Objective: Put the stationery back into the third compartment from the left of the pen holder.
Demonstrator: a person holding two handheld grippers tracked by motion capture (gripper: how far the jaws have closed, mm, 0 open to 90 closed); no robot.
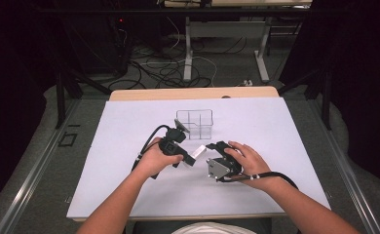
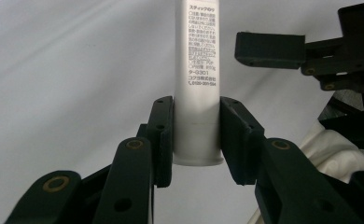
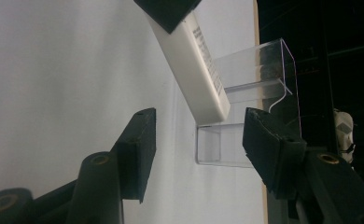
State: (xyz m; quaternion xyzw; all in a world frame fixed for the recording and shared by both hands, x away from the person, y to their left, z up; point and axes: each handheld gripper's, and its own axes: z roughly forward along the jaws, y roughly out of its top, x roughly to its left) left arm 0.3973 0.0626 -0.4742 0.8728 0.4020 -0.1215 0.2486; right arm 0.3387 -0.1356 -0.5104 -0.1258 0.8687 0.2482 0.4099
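A white glue-stick tube (image 2: 199, 79) with small printed text is clamped at its lower end between the jaws of my left gripper (image 2: 196, 135). In the high view that left gripper (image 1: 185, 158) holds the tube (image 1: 198, 151) pointing right, toward my right gripper (image 1: 213, 147). The right gripper (image 3: 199, 140) stands open, and the tube's free end (image 3: 196, 77) hangs just beyond its fingertips without touching them. A clear divided box (image 1: 195, 123) sits on the white mat just behind both grippers; it also appears as the clear box (image 3: 250, 107) in the right gripper view.
The white mat (image 1: 129, 185) covers most of the wooden table (image 1: 193, 92). Beyond the table's far edge lie floor cables (image 1: 163, 68) and desk legs (image 1: 188, 48). Dark frame posts stand at both sides.
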